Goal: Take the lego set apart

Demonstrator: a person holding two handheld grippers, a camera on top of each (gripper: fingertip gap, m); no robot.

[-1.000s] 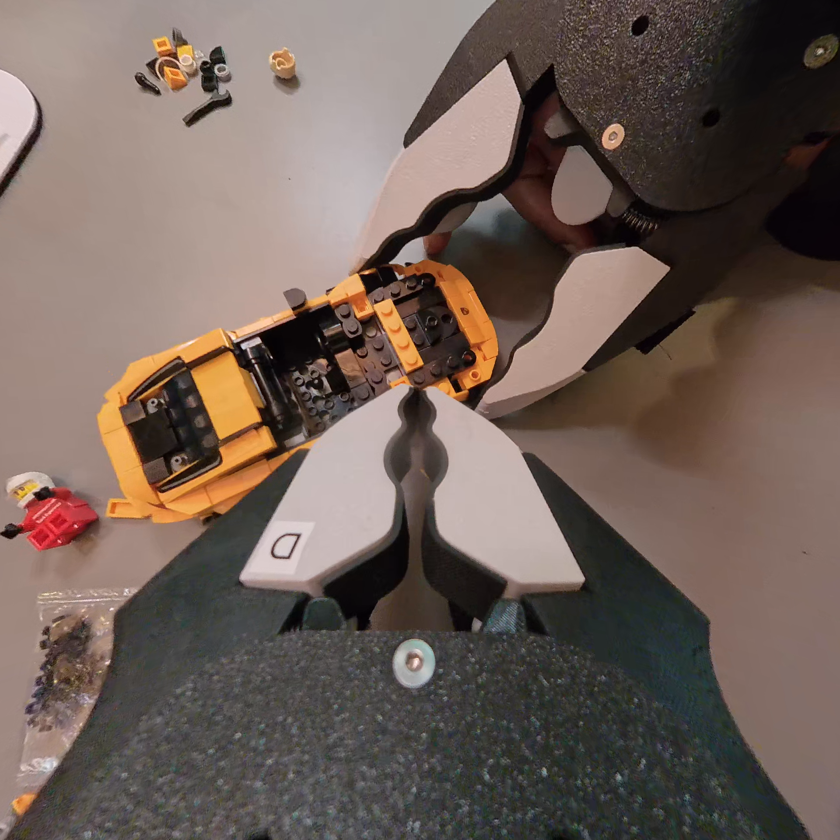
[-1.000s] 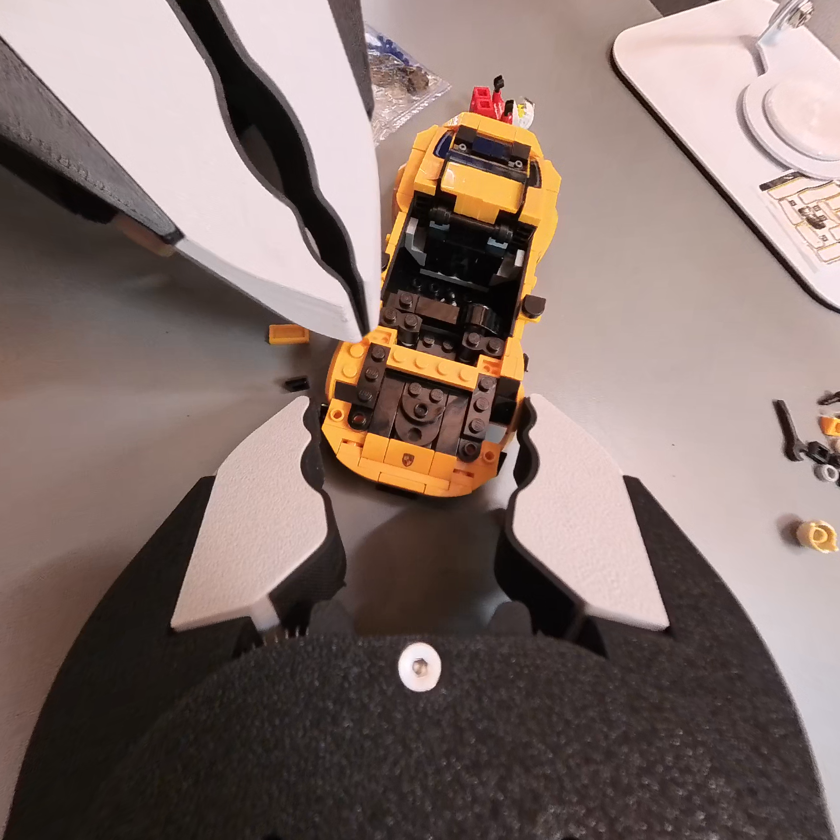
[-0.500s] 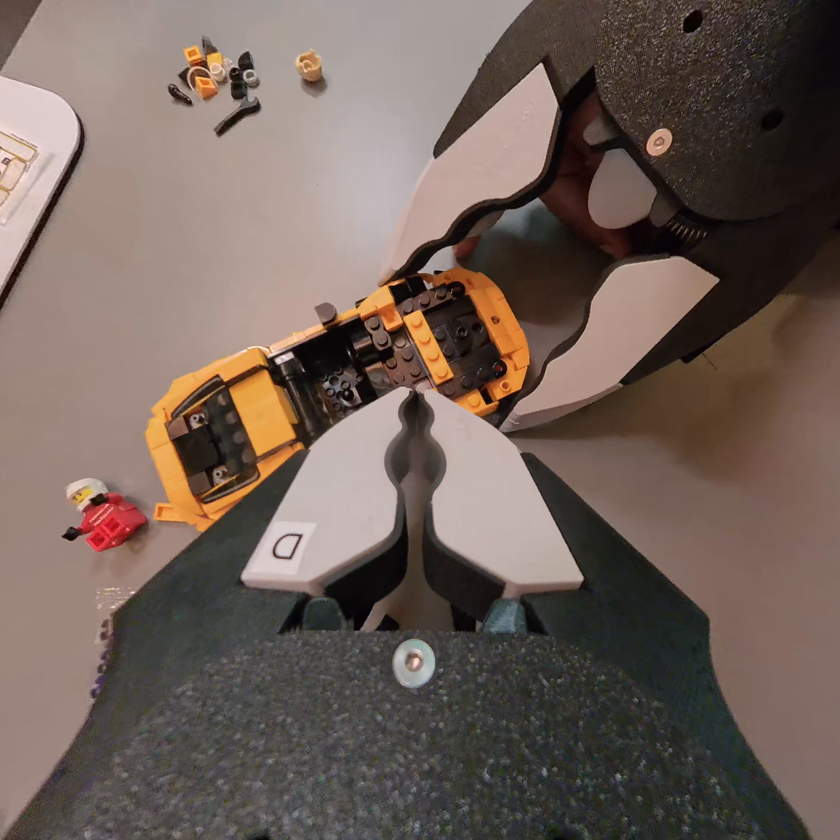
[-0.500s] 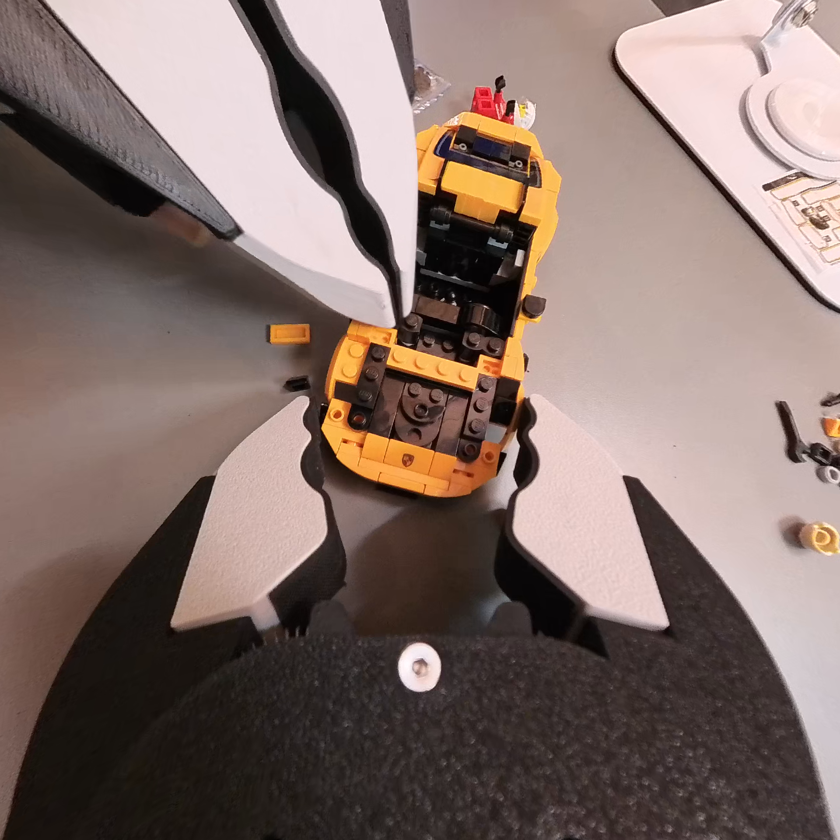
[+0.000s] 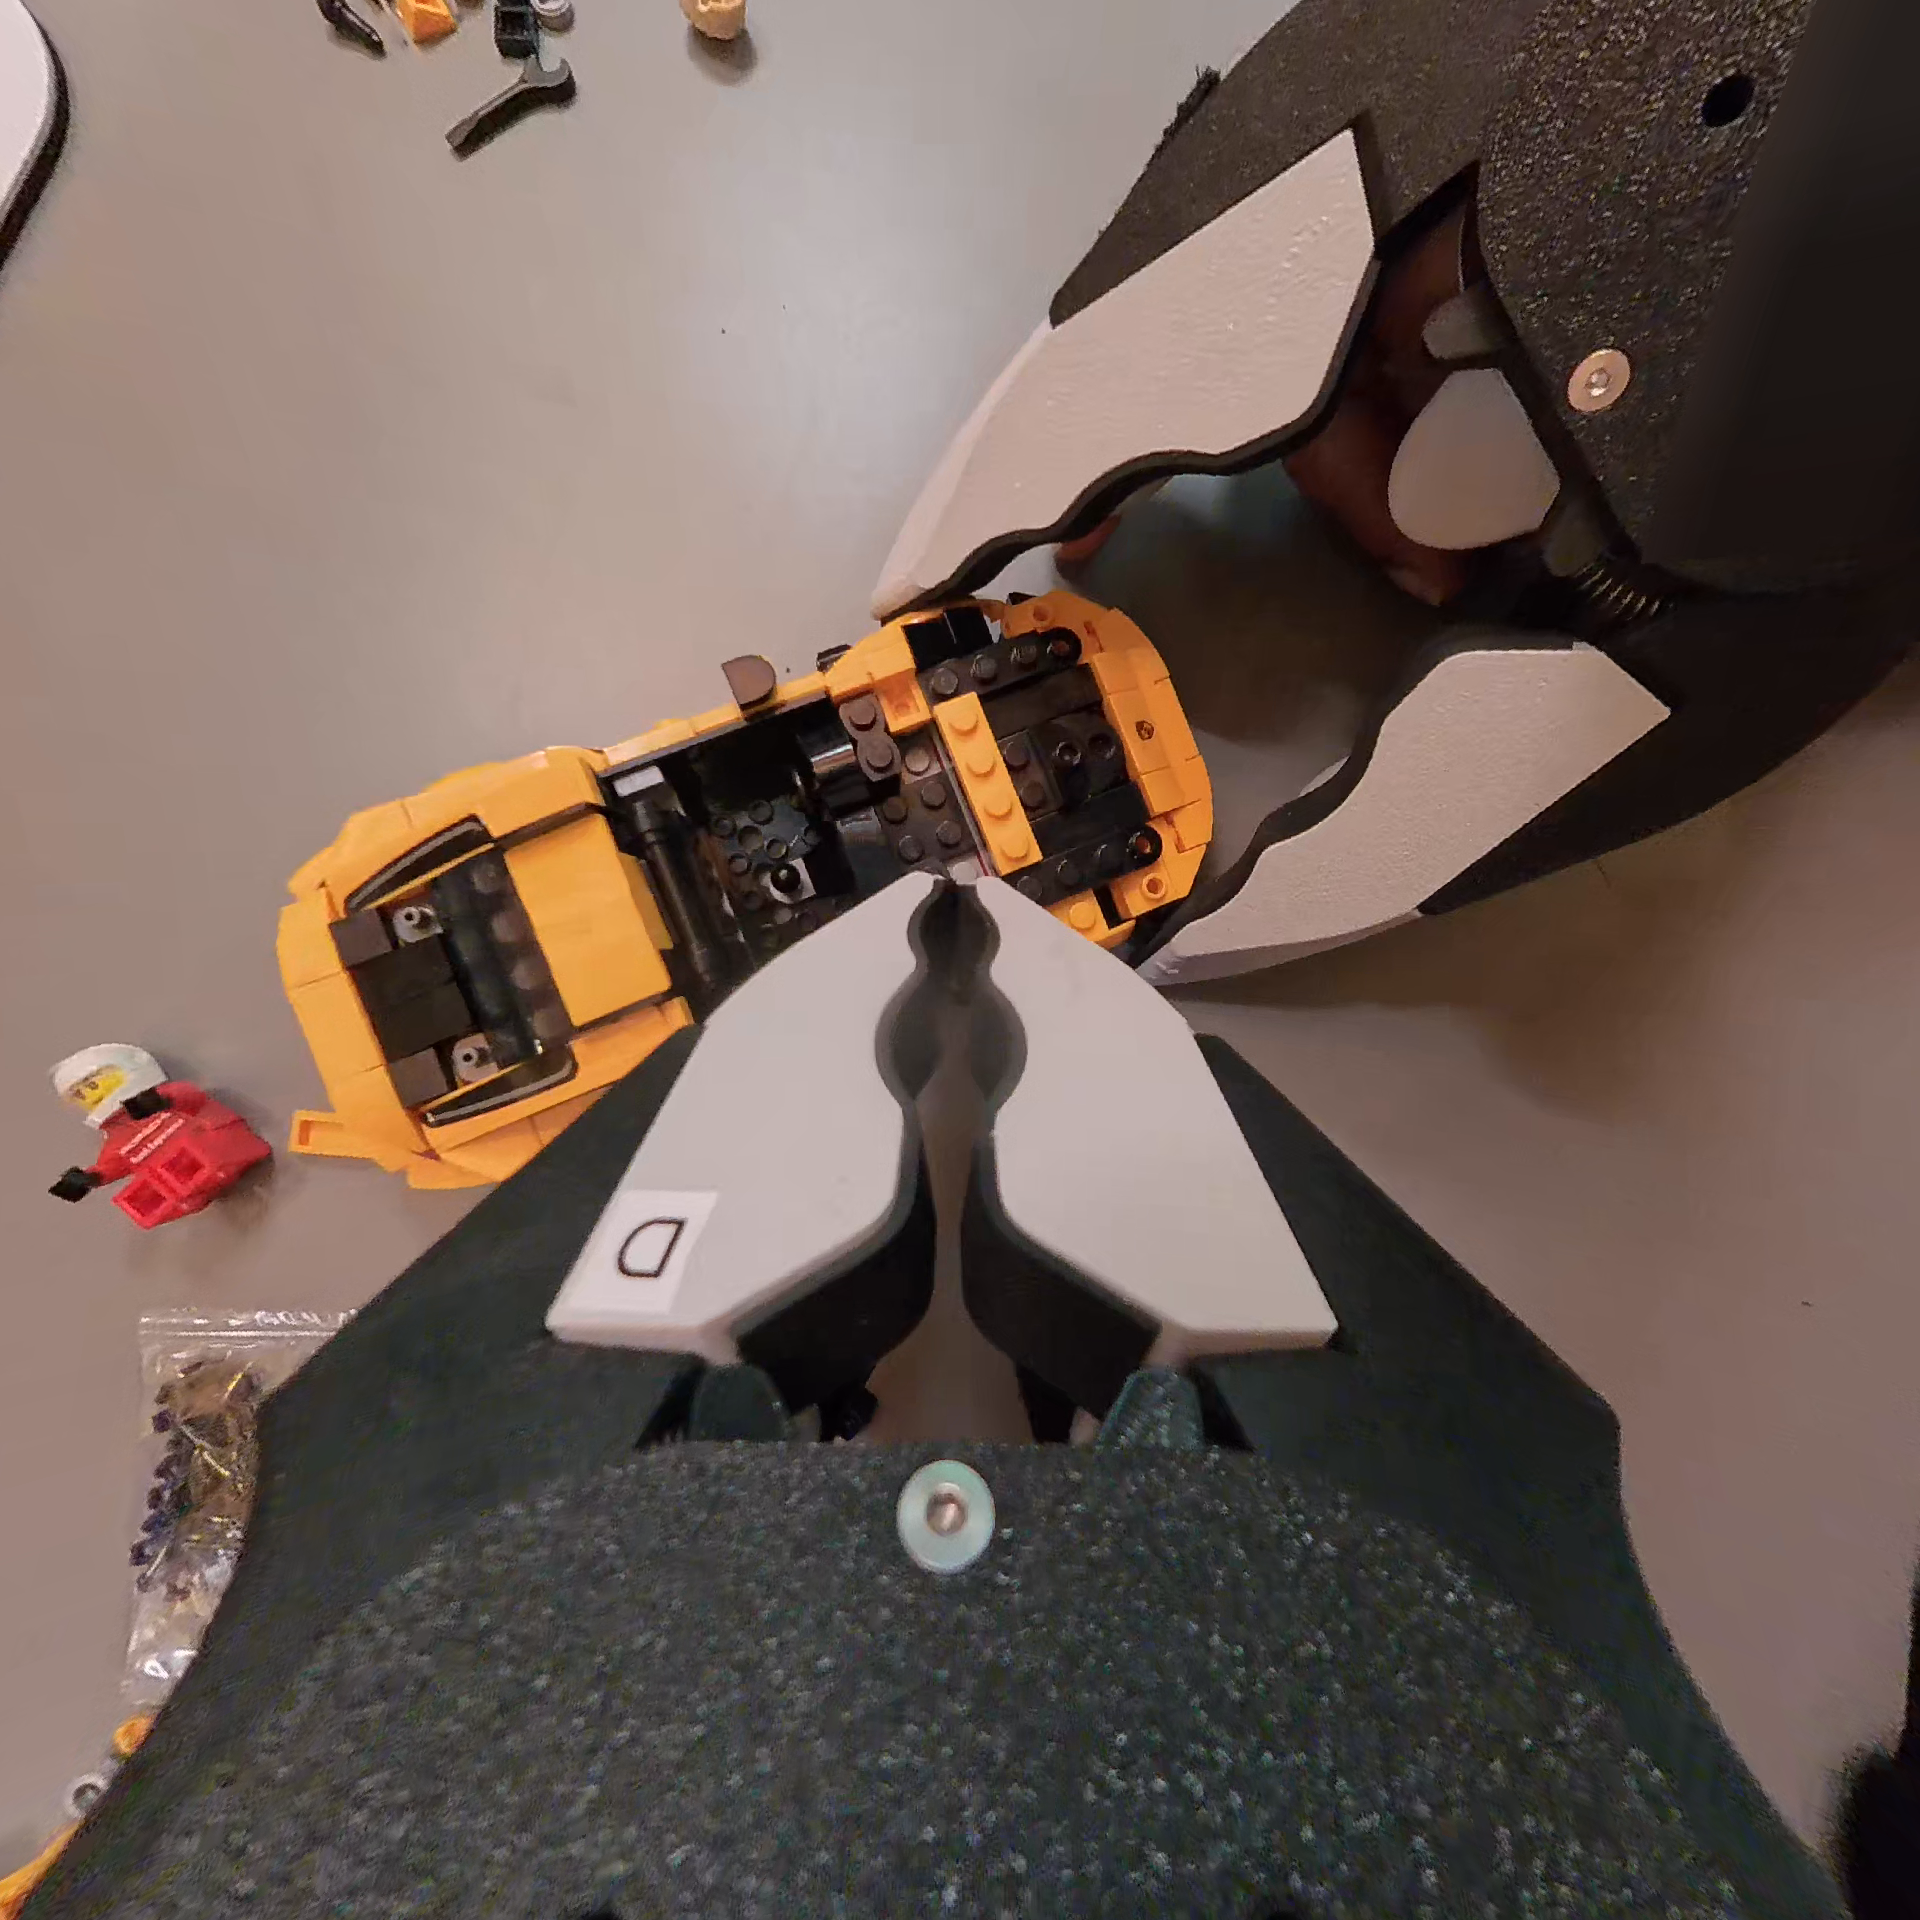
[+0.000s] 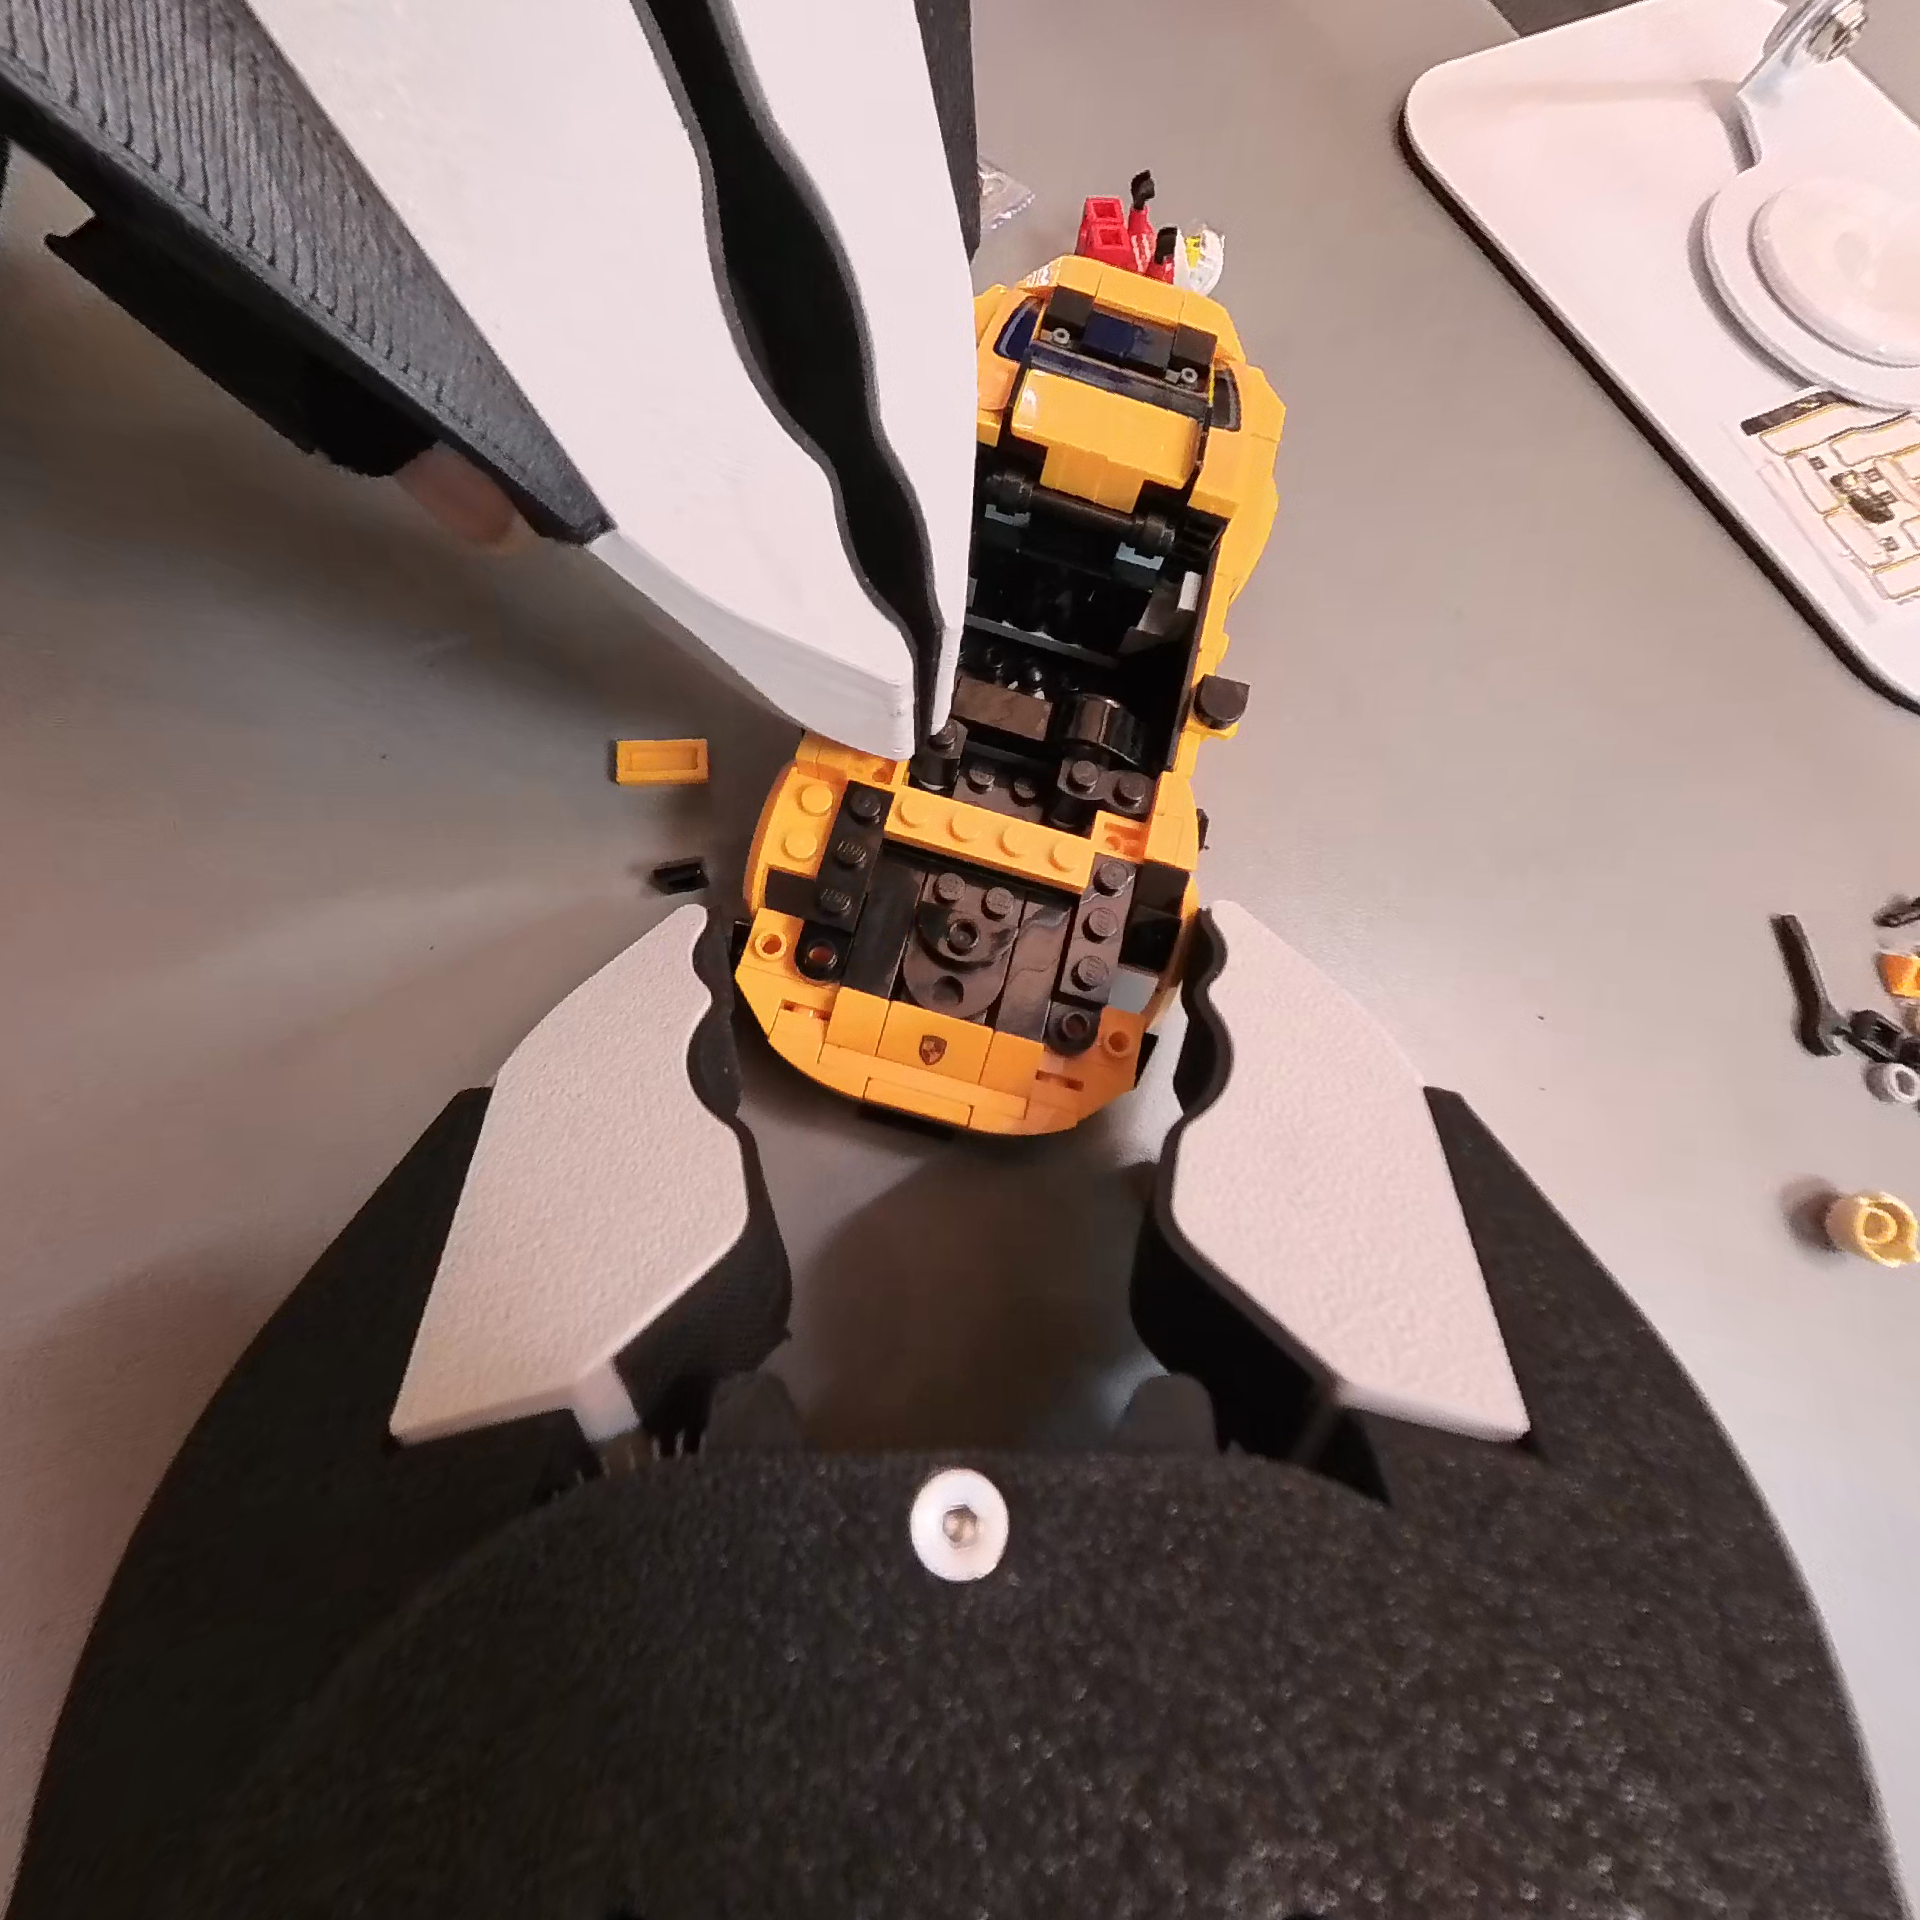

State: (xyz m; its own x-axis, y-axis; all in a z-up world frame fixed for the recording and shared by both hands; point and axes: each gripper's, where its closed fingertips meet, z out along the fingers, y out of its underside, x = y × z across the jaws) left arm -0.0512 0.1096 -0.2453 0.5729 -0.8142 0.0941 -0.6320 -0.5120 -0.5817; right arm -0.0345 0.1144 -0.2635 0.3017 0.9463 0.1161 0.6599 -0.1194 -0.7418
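The yellow and black lego car point(image 5: 520, 935) lies on the grey table with its roof off and its black interior showing. It also shows in the right wrist view point(image 6: 1122, 426). My right gripper point(image 6: 956, 935) straddles the car's front end, with a pad against each side. It shows in the left wrist view point(image 5: 1029, 779) at the top right. My left gripper point(image 5: 951, 883) is shut, and its tips rest on a small black piece at the front edge of the cockpit. It comes in from the upper left of the right wrist view point(image 6: 928, 727).
A red minifigure point(image 5: 156, 1143) lies behind the car's rear, and a plastic bag of parts point(image 5: 197, 1455) lies beside it. Several loose pieces point(image 6: 1860, 997) and a tan piece point(image 6: 1870, 1231) lie to the right. An orange tile point(image 6: 660, 762) and a black bit point(image 6: 677, 876) lie left. A white tray point(image 6: 1558, 208) is far right. Only a small space, under 4 cm, lies between the two pairs of fingers. From my right tips it is roughly 12 cm to the tan piece point(image 6: 1870, 1231); from my left, 20 cm.
My shut left gripper has slid from the car's front left corner inward to the front edge of the cockpit. The right gripper and the car have stayed put.
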